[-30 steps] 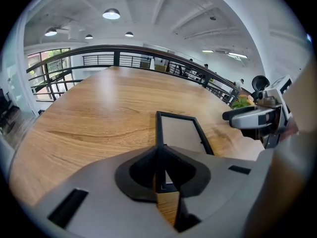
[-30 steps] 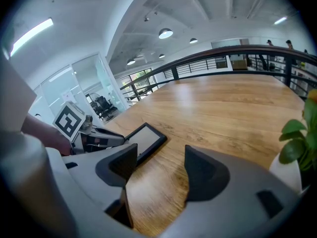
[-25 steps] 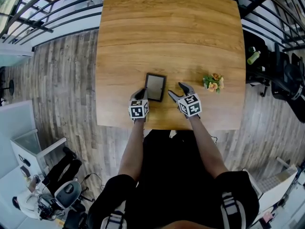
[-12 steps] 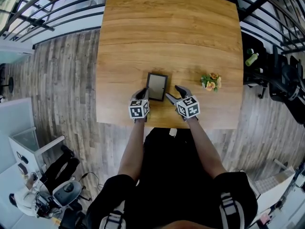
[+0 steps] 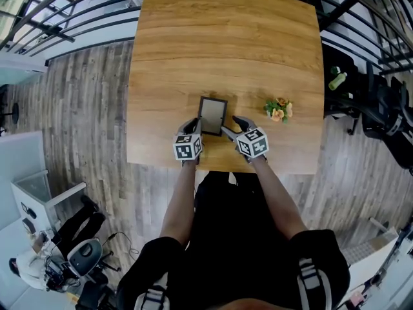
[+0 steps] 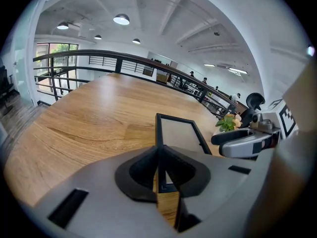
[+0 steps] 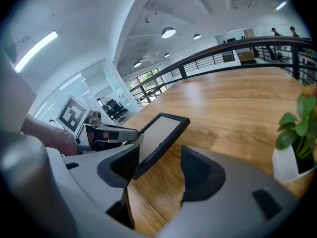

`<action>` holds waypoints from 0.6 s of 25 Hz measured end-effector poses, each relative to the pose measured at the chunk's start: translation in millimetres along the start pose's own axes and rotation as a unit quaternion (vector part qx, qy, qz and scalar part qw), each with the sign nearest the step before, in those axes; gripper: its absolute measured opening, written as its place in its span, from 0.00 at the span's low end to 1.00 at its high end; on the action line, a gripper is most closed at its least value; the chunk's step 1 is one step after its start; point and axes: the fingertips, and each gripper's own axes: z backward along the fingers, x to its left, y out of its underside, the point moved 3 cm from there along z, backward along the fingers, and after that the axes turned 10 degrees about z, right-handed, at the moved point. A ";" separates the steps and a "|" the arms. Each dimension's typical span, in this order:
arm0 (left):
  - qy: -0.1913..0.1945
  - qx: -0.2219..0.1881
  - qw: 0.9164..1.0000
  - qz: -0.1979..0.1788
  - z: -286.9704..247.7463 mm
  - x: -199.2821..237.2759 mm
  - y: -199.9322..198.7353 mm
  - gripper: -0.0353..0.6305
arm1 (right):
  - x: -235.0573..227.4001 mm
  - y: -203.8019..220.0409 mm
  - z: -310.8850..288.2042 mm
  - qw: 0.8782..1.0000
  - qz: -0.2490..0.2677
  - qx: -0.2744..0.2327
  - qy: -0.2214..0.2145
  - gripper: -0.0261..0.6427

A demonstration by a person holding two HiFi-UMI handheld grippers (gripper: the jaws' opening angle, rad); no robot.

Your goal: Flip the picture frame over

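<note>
At the desk's near edge: the picture frame [image 5: 211,115], a dark rim around a pale grey panel, panel side up.
Desk [image 5: 226,37]: light wood, bare beyond the frame's far edge.
Frame's tilt: in the right gripper view it slants, its left edge higher than its right. Whether the right edge rests on the wood I cannot tell.
Left tool [image 5: 194,127]: at the frame's left edge. In the left gripper view its jaws are pinched together on that dark rim, close to the frame's near corner.
Right tool [image 5: 230,125]: at the frame's right side, by the near right corner. Its jaws stand apart and have just been closing. The frame's near right edge reaches in between them, close against the left pad [image 7: 119,165]. The other pad is clear of it, with bare wood in the gap.
Marker cubes: one on each tool, both just nearer the person than the frame.
Flower pot [image 5: 277,110]: small, white, with green leaves and orange blooms. It stands to the right of the frame, past the right tool and well apart from both.
Arms: bare forearms run from the person's dark top to the tools, one on each side of the frame.
</note>
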 end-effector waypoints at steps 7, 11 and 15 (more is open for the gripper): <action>0.003 -0.023 1.000 0.009 9.2 -20.6 -7.2 0.14 | -1.3 3.0 5.9 1.000 -0.007 -0.001 -0.021 0.44; 0.000 -0.033 0.999 0.006 15.4 -26.2 -10.7 0.14 | 3.5 -1.2 6.6 0.997 -0.048 -0.020 -0.052 0.44; 0.003 -0.045 0.999 0.008 22.4 -32.1 -12.4 0.14 | 8.8 -8.6 7.6 0.992 -0.091 -0.043 -0.081 0.42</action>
